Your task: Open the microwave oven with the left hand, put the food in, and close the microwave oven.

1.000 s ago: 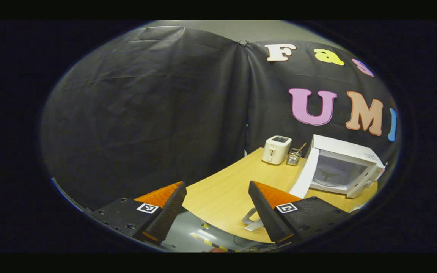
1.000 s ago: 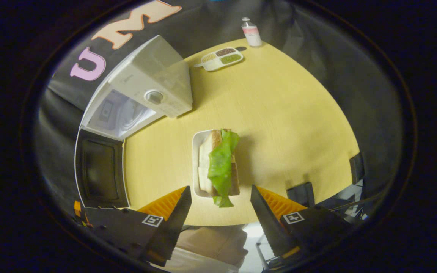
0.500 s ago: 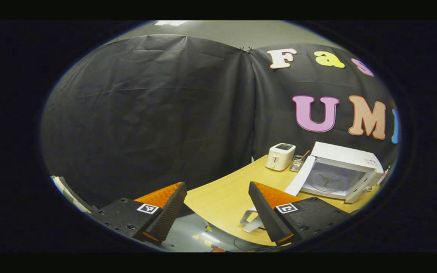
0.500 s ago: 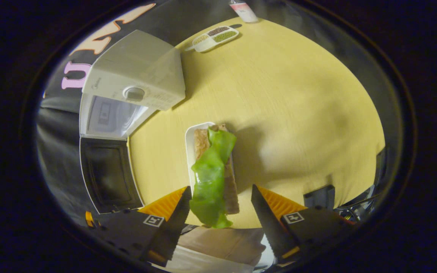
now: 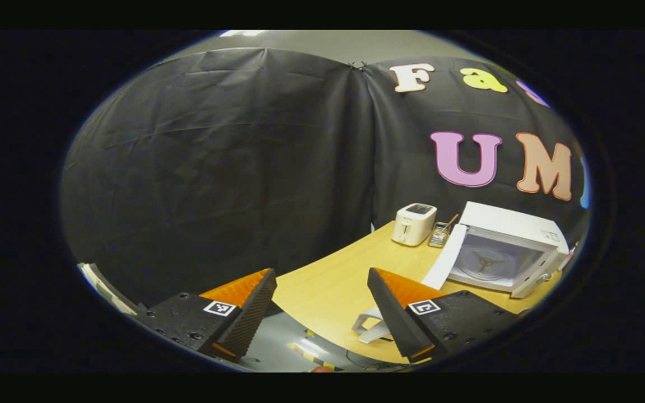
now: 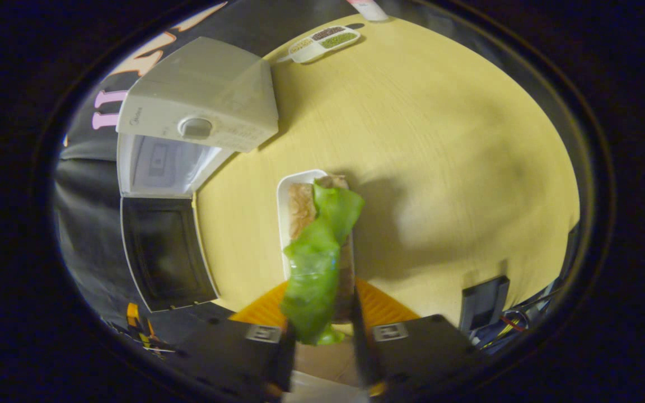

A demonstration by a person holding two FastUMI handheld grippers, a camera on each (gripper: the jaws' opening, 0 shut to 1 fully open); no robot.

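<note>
The right gripper (image 6: pixel 318 341) has just clenched its jaws on the lettuce-topped sandwich in its white rectangular tray (image 6: pixel 284 196), on the yellow wooden surface (image 6: pixel 440 140) beside the white microwave oven (image 6: pixel 199 112), door open. Left gripper (image 5: pixel 321 313) idles, jaws released. Next comes the lift.

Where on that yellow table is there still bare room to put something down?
The widest bare patch of the table lies right of the sandwich tray, reaching back to the divided snack dish. Another bare stretch runs in front of the toaster. It is tighter between the tray and the open microwave, whose door swings out there.
</note>
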